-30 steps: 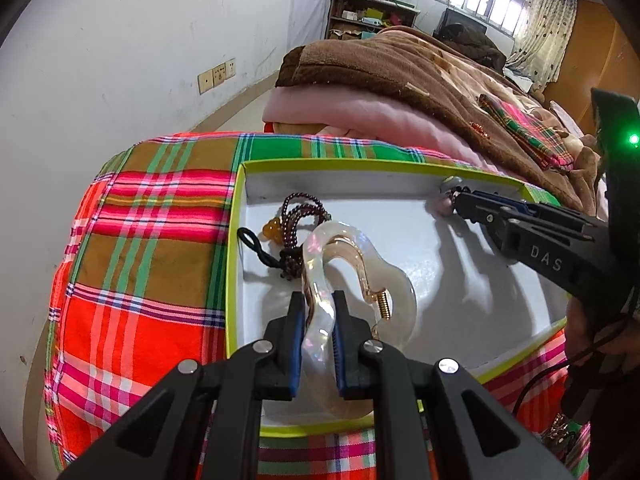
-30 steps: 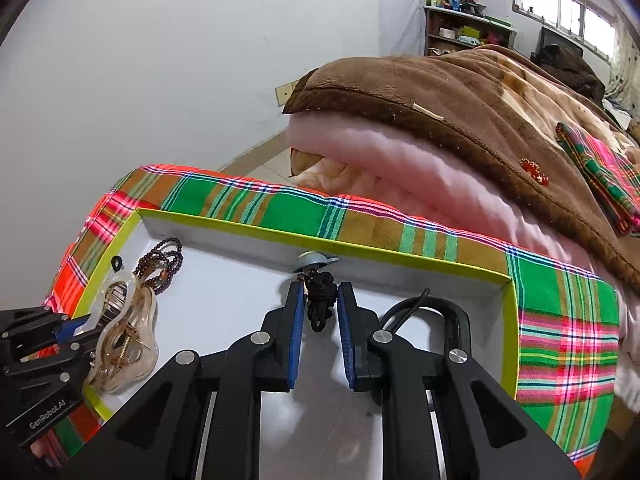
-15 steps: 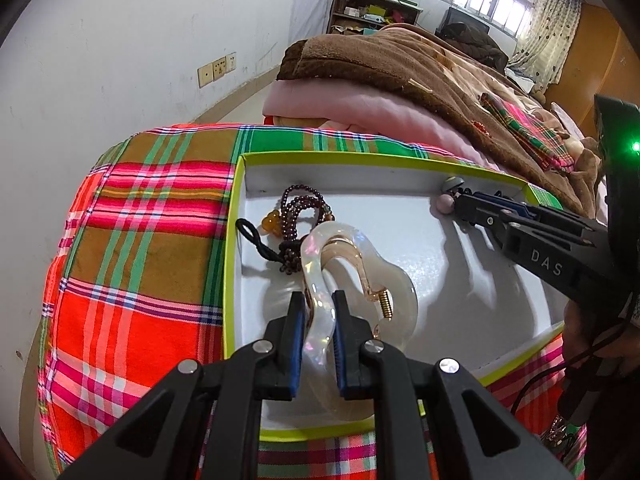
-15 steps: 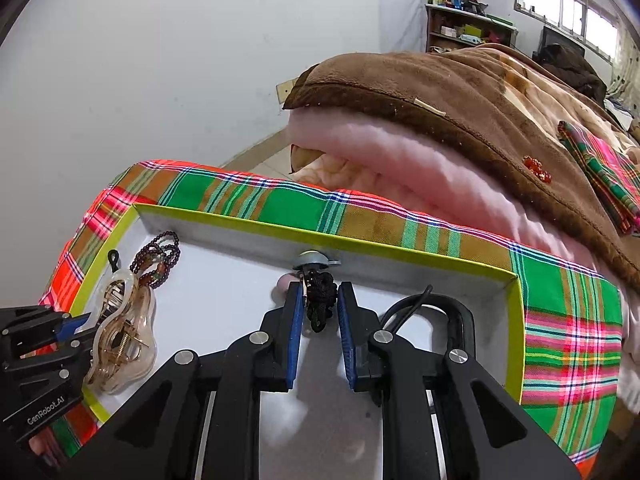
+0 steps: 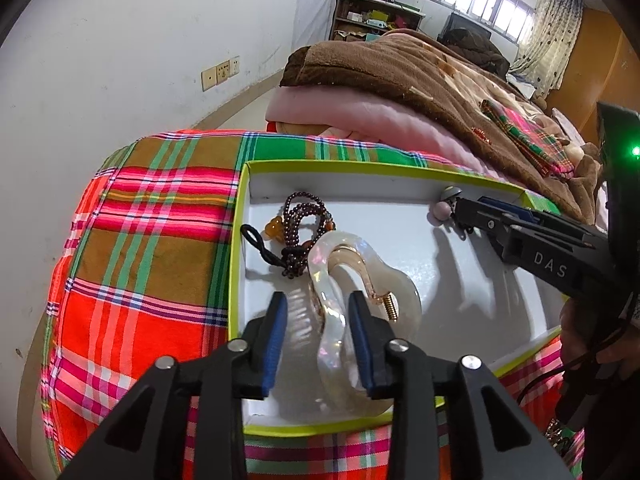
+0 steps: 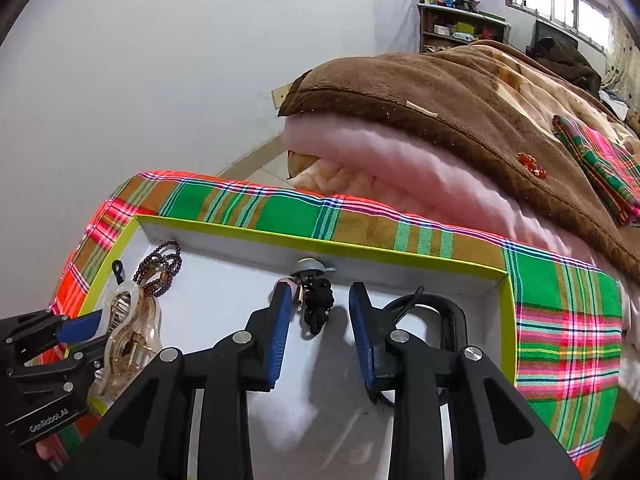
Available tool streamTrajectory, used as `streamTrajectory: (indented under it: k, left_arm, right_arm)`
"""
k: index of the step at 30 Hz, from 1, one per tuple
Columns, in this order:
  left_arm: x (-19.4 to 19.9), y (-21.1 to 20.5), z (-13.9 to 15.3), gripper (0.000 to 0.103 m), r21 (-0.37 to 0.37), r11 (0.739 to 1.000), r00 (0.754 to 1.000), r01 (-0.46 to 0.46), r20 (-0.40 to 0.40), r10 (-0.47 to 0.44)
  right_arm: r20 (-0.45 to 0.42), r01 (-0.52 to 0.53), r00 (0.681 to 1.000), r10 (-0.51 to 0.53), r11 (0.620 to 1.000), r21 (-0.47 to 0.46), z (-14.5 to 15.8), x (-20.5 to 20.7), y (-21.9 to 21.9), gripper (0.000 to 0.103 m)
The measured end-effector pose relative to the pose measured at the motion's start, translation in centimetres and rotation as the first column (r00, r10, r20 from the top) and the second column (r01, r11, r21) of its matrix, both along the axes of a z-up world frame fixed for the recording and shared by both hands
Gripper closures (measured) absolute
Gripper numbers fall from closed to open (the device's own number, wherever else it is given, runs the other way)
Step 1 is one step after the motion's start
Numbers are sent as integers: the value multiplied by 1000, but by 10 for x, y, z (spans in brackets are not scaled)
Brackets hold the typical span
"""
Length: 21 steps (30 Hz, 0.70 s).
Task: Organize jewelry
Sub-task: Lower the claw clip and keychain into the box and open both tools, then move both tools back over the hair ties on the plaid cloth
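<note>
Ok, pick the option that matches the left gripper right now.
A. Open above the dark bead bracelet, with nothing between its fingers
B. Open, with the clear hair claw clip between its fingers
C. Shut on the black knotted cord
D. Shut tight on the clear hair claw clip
B: the left gripper has its blue-padded fingers spread, and the clear hair claw clip stands in the gap inside the box.

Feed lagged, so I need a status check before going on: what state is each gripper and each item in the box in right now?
Left gripper: open, fingers either side of the hair claw.
Right gripper: open, black cord charm between its fingers.
Hair claw: released, resting in the box.
Black cord charm: lying loose by the far wall.
Bead bracelet: coiled in the far-left corner.
Box: open, no lid on.
</note>
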<state>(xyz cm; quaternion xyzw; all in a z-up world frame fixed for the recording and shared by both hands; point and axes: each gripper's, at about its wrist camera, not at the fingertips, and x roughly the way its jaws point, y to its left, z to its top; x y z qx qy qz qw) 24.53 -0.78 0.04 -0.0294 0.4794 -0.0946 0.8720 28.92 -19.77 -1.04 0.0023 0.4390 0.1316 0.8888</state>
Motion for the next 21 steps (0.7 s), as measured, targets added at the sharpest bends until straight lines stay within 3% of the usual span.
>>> streamTrajectory:
  k: [4, 9, 21]
  left_arm:
    - [-5, 2, 5, 62, -7, 1000, 1000, -1, 8, 1]
    - [-16, 1, 15, 58, -11, 1000, 999, 0, 32, 0]
    - [-52, 0, 43, 53, -15, 1000, 995, -1, 98, 2]
  right_arm:
    - [9, -1, 1000, 1, 1000, 2, 4, -4, 0, 70]
    - [38, -5, 999, 4, 1000, 14, 16, -15, -1, 56]
    - [96, -3, 995, -1, 999, 35, 46, -61, -3, 56]
